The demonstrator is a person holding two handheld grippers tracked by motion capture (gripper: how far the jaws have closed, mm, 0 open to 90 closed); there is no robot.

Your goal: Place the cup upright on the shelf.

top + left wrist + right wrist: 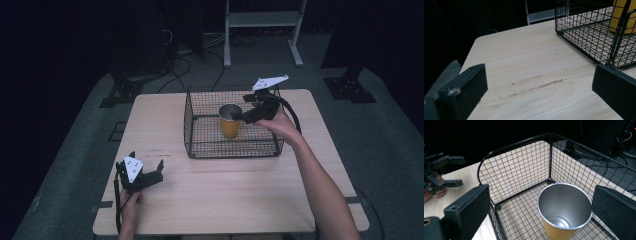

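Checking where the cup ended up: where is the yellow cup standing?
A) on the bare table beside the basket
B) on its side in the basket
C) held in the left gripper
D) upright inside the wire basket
D: the yellow cup stands upright, mouth up, on the floor of the wire basket, with the right gripper open at its rim.
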